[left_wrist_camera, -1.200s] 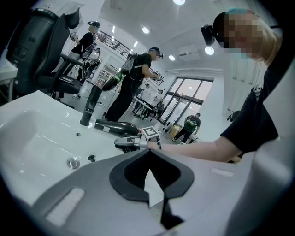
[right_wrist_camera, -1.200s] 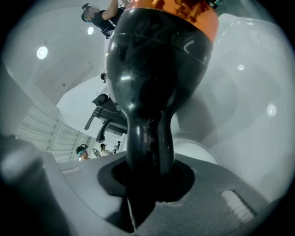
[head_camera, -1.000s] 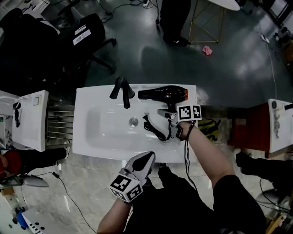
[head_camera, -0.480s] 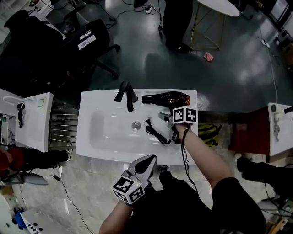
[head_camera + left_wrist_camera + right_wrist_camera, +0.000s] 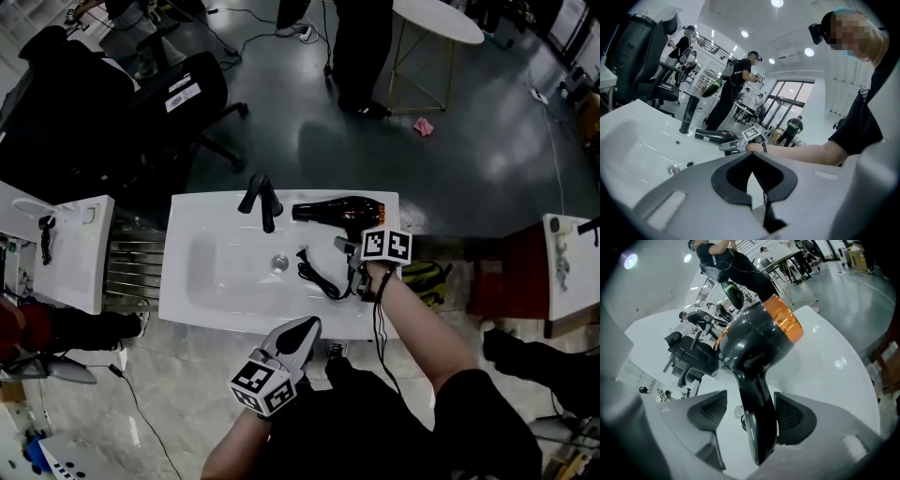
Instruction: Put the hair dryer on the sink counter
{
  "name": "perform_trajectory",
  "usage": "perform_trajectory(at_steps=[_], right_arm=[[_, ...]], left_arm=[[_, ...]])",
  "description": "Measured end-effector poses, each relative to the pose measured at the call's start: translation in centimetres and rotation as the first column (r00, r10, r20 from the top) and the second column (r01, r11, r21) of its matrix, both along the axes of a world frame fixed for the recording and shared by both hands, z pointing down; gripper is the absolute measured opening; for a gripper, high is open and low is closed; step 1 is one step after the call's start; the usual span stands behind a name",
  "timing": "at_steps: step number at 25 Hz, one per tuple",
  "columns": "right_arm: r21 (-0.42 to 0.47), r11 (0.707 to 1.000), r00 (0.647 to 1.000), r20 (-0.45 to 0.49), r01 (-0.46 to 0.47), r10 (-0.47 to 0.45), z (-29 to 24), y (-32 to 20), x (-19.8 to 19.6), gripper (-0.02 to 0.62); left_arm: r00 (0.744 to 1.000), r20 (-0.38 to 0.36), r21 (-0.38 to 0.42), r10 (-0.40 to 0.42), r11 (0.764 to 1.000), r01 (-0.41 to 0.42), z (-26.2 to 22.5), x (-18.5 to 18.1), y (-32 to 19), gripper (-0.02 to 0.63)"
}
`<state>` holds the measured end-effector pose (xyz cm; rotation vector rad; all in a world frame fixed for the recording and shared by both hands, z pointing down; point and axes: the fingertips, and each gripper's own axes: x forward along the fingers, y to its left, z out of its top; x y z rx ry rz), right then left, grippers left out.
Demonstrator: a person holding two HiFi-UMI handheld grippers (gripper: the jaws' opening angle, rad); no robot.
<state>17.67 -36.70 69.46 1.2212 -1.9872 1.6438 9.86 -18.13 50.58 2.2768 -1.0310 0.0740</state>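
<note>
The black hair dryer (image 5: 336, 209) with an orange band lies on the back right of the white sink counter (image 5: 234, 314), nozzle toward the faucet (image 5: 262, 198). Its black cord (image 5: 319, 272) loops into the basin. My right gripper (image 5: 351, 249) sits at the dryer's handle (image 5: 757, 418), which stands between the jaws. The jaws are opening, and a gap shows at the left pad (image 5: 712, 412). My left gripper (image 5: 307, 323) hangs shut and empty in front of the counter's near edge, its tips (image 5: 752, 154) together.
The basin's drain (image 5: 279, 263) lies left of the cord. Another white unit (image 5: 66, 253) stands to the left, with a metal rack between. Black office chairs (image 5: 178, 94) are beyond the counter. A person stands on the dark floor behind (image 5: 356, 47).
My right gripper's jaws have spread apart around the dryer's handle. The dryer stays lying on the counter. My left gripper has hardly moved.
</note>
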Motion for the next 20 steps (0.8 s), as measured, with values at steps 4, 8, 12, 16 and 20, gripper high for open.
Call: perform_trajectory(at_steps=[4,8,12,16,20], right_arm=[[0.009,1.0,1.0,0.022,-0.006,0.006,-0.7,0.5,0.9,0.311],[0.026,0.999,1.0,0.018,-0.018,0.018,-1.6,0.8,2.0,0.311],[0.053,0.997,0.999,0.027,-0.049,0.047,-2.8,1.4,3.1,0.311],[0.183,0.982,0.999,0.024,-0.038,0.034,-6.6,3.2,3.7,0.233],[0.408,0.913,1.0,0.014,-0.009,0.004,-13.0,5.8,2.8,0.002]], left_arm=[[1.0,0.009,0.013,-0.011,1.0,0.011,-0.7,0.0,0.3,0.003],[1.0,0.017,0.024,-0.02,1.0,0.02,-1.3,-0.2,0.8,0.003],[1.0,0.027,0.033,-0.009,0.999,0.008,-1.6,-0.6,1.3,0.003],[1.0,0.027,0.055,0.01,0.998,-0.011,-2.3,-1.2,2.2,0.003],[0.999,0.025,0.084,0.028,0.996,-0.03,-3.4,-2.7,3.5,0.003]])
